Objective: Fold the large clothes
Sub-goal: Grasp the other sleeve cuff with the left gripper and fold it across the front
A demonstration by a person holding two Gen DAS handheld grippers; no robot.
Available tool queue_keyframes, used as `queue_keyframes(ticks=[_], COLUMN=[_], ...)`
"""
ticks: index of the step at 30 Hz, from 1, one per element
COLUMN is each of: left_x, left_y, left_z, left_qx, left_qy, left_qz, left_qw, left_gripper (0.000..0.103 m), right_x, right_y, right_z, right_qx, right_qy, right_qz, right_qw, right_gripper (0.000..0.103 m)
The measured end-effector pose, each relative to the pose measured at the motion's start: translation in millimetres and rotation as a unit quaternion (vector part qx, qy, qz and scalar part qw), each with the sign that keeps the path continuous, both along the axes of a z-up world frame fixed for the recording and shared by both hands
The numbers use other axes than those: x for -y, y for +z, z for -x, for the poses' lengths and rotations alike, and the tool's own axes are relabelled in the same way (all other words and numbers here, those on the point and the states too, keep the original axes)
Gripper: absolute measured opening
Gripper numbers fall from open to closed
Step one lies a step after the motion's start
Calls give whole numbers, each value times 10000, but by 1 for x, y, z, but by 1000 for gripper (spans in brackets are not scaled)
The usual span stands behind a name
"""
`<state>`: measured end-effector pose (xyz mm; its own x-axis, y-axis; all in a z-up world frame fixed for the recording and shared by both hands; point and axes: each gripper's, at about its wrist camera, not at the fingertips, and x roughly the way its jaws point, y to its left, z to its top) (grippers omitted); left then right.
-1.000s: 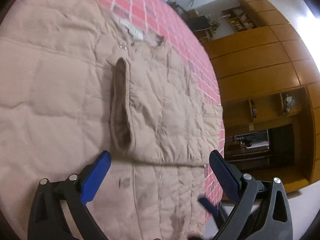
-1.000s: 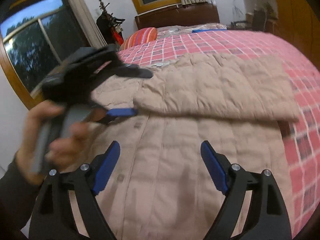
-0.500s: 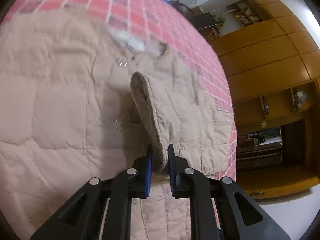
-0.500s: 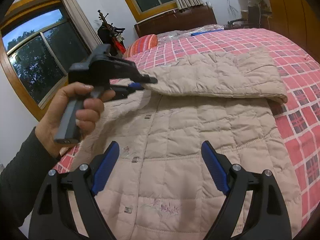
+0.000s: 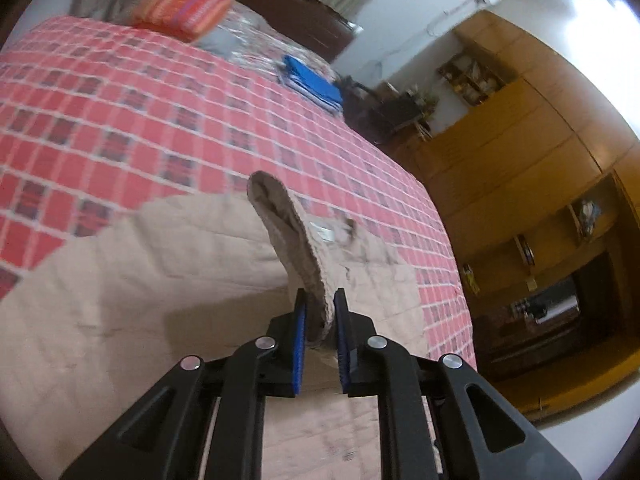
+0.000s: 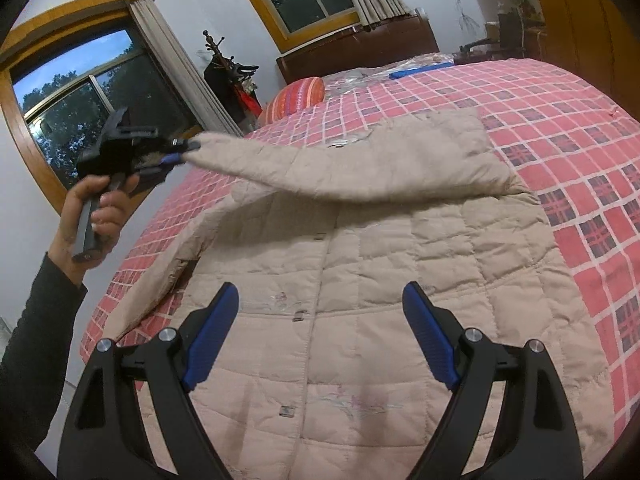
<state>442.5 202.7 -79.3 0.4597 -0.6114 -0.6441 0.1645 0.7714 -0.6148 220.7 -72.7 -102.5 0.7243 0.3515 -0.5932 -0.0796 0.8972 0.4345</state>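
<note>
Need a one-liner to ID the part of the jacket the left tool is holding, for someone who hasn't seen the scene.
Start at the bed with the red checked cover; a beige quilted jacket lies spread on it. The sleeve is the one long strip lifted off the jacket, stretched out toward the window side. Its ribbed cuff is pinched in the left tool, unlike the other sleeve lying flat.

A bed [image 6: 560, 128] with red checked cover carries a beige quilted coat [image 6: 360, 280], striped pillow [image 6: 296, 96].
</note>
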Motion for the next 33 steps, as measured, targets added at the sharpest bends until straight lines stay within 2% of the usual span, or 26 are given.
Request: queue_keyframes(ticks=[5,9,12,14,15,16,17,19,21,23,27,29,33], left_x=[-24,-22,-22,-24,-27,-30,-33,-32,-19,0,21,22,12], left_y=[-39,-73,-89,-87,-80,-70,-61,-42,-37,-45,-91,-104,-91], left_z=[-5,-9,-12,-7,-4,-1,5,13,13,8,-11,-15,2], left_qx=[-344,-636,-794,-807,-723,-543,-381,-91,-53,-156,-640,-754,-600], left_qy=[89,78,114,328,484,610,685,726,470,272,301,330,395], left_qz=[-30,-114,-245,-559,-739,-770,-700,-405,-190,-216,-550,-560,-286], left_qw=[9994,9979,9965,9946,9935,9937,9945,9965,9987,9993,9960,9950,9970], left_gripper=[12,12,14,19,20,25,37,43,44,44,44,44,44], right_x=[-3,-6,-8,-7,-6,-7,-7,-6,-9,-14,-18,-13,-8], right_y=[1,0,-1,-1,0,1,2,3,4,4,8,8,12], right_z=[-3,-3,-3,-4,-3,-2,-2,-2,-3,-2,4,6,11], right_qx=[6,-22,-58,-80,-73,-57,-44,-32,-31,-11,13,-18,6], right_qy=[55,64,63,68,69,67,65,86,152,199,221,174,136], right_qz=[14,-12,6,-5,-7,-18,-35,-150,-274,-285,-277,-313,-367], right_qw=[10000,10000,10000,9999,9999,10000,10000,9998,9995,9994,9994,9994,9992], right_gripper=[84,84,84,84,84,84,84,85,85,85,85,85,86])
